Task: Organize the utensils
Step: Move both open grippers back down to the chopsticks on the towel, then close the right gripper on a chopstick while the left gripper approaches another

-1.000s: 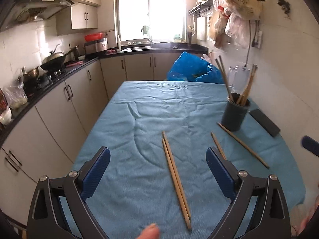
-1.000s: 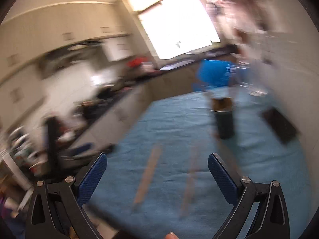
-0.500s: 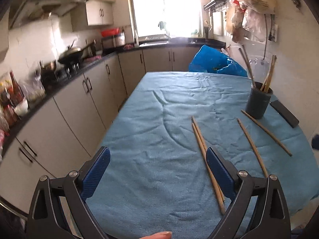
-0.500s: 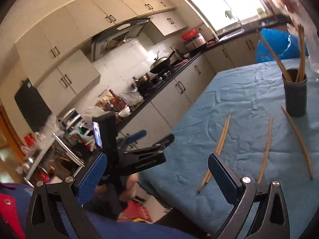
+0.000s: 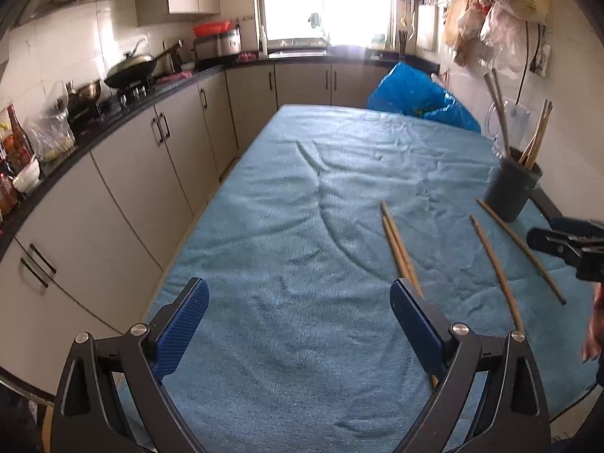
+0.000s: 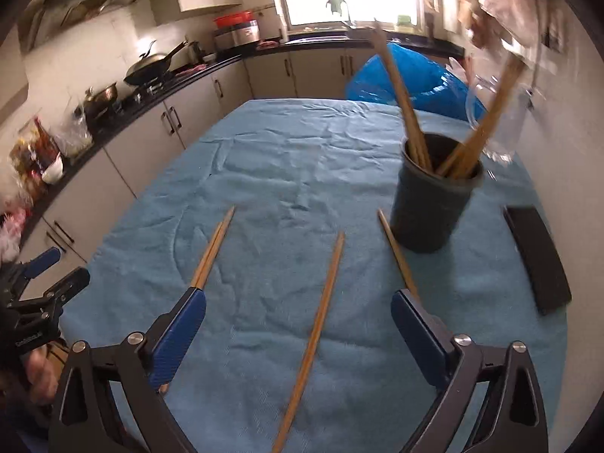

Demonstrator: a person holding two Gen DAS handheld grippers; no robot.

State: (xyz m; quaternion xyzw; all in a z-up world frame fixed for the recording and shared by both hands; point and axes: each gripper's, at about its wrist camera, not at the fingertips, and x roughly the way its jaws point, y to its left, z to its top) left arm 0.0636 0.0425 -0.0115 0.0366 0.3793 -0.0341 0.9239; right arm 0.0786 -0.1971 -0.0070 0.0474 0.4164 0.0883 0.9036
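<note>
On the table's blue towelling cloth (image 6: pixel 287 158), four loose wooden chopsticks (image 6: pixel 313 336) lie before my right gripper (image 6: pixel 298 336), its jaws wide, just narrowing, gripping nothing. My left gripper (image 5: pixel 298 324) is likewise open and empty. Risk: a clumsy reach could topple the dark round holder cup (image 6: pixel 430 207), or a thin stick may roll away.

The left and far stretch of the blue cloth (image 5: pixel 302 196) lies bare, open for passing. On the right, four loose chopsticks (image 6: pixel 321 313) lie spread apart with cloth lanes between them. The dark holder (image 6: pixel 430 207), its chopsticks splaying upward, blocks the right side; a black flat object (image 6: pixel 536 256) lies beside it, a blue bag (image 5: pixel 415 94) behind.
</note>
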